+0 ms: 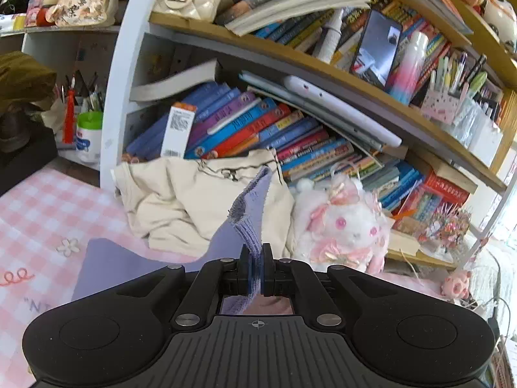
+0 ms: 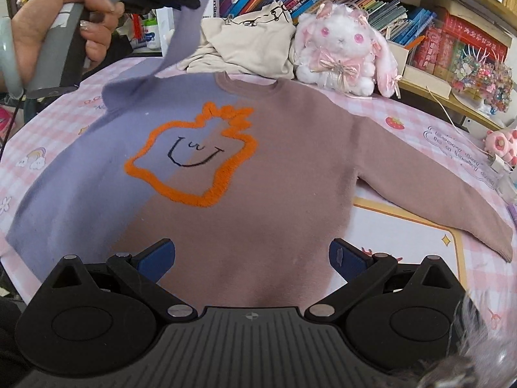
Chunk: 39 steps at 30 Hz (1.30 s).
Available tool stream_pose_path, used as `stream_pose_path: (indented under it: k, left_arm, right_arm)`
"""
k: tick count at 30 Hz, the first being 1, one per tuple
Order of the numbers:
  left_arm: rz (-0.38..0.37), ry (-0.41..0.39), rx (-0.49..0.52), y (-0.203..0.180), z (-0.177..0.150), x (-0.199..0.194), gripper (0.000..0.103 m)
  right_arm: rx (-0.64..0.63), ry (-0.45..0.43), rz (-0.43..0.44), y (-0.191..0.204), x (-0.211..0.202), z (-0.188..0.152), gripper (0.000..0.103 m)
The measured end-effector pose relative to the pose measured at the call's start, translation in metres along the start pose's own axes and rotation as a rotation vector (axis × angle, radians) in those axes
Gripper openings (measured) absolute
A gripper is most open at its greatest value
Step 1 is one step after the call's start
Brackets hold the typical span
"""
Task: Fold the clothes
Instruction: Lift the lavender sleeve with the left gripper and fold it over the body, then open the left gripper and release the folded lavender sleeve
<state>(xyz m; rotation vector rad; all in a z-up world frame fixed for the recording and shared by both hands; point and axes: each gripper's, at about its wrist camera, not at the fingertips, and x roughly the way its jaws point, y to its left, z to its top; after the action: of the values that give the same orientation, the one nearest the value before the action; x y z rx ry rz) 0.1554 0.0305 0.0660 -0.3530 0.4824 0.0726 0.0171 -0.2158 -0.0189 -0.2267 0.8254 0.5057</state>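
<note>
A two-tone sweater (image 2: 245, 174), lilac on one half and dusty pink on the other, is lying flat, front up, on the counter (image 2: 452, 148), which is wearing a pink checked cover. An orange outlined figure with a small drawn face (image 2: 194, 158) is sitting across the colour seam on the chest. The left gripper (image 1: 255, 265) is clenching the ribbed cuff of the lilac sleeve (image 1: 250, 213), its pads pressed together on the cloth, and is holding that sleeve lifted off the counter; in the right wrist view the sleeve (image 2: 185, 26) is rising as a strip from the shoulder up to that gripper, which the person's hand (image 2: 64, 22) is gripping by its grey handle. The right gripper (image 2: 252, 258) is hovering released over the lower middle of the sweater body, its blue-padded fingers (image 2: 158, 255) spread wide apart with nothing between them. The pink sleeve (image 2: 436, 190) is lying stretched out straight toward the counter's right side, partly over a cream mat with an orange border (image 2: 420, 232). Just beyond the sweater's collar a crumpled cream garment (image 2: 248, 48) is lying in a heap, and a white and pink plush rabbit (image 2: 345, 48) is sitting beside it. Behind them a bookshelf (image 1: 323, 148) is holding rows of leaning books.
</note>
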Motion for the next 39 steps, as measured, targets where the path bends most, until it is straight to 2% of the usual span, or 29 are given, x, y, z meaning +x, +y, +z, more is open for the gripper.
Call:
stream_pose_path:
  k: [18, 20, 21, 22, 23, 24, 25, 27, 30, 34, 39]
  left_arm:
    - [-0.007, 0.089, 0.050, -0.040, -0.035, 0.033, 0.004]
    - [0.003, 0.110, 0.055, -0.044, -0.040, 0.038, 0.008]
    - [0.001, 0.125, 0.055, -0.046, -0.042, 0.041, 0.016]
    - [-0.001, 0.139, 0.054, -0.047, -0.044, 0.043, 0.033]
    - [-0.006, 0.152, 0.055, -0.050, -0.046, 0.044, 0.045]
    - [-0.013, 0.158, 0.061, -0.052, -0.047, 0.044, 0.062]
    - [-0.023, 0.141, 0.086, -0.055, -0.048, 0.039, 0.070]
    - [-0.041, 0.109, 0.136, -0.059, -0.051, 0.028, 0.075]
    - [-0.028, 0.094, 0.251, -0.058, -0.058, 0.007, 0.075]
    - [0.048, 0.104, 0.378, -0.036, -0.080, -0.033, 0.075]
    - [0.180, 0.173, 0.409, 0.013, -0.114, -0.080, 0.075]
  right_arm:
    - [0.059, 0.016, -0.019, -0.032, -0.008, -0.015, 0.103]
    - [0.066, 0.017, -0.025, -0.034, -0.009, -0.016, 0.103]
    - [0.069, 0.017, -0.028, -0.035, -0.010, -0.017, 0.103]
    - [0.071, 0.017, -0.030, -0.035, -0.011, -0.017, 0.103]
    - [0.072, 0.018, -0.030, -0.035, -0.012, -0.018, 0.103]
    - [0.072, 0.019, -0.029, -0.035, -0.012, -0.018, 0.103]
    - [0.071, 0.020, -0.027, -0.035, -0.013, -0.019, 0.103]
    - [0.069, 0.024, -0.016, -0.033, -0.013, -0.021, 0.103]
    - [0.068, 0.032, 0.004, -0.030, -0.011, -0.022, 0.103]
    - [0.080, 0.032, 0.006, -0.024, -0.009, -0.022, 0.103]
    - [0.127, 0.028, -0.018, -0.021, -0.010, -0.021, 0.100]
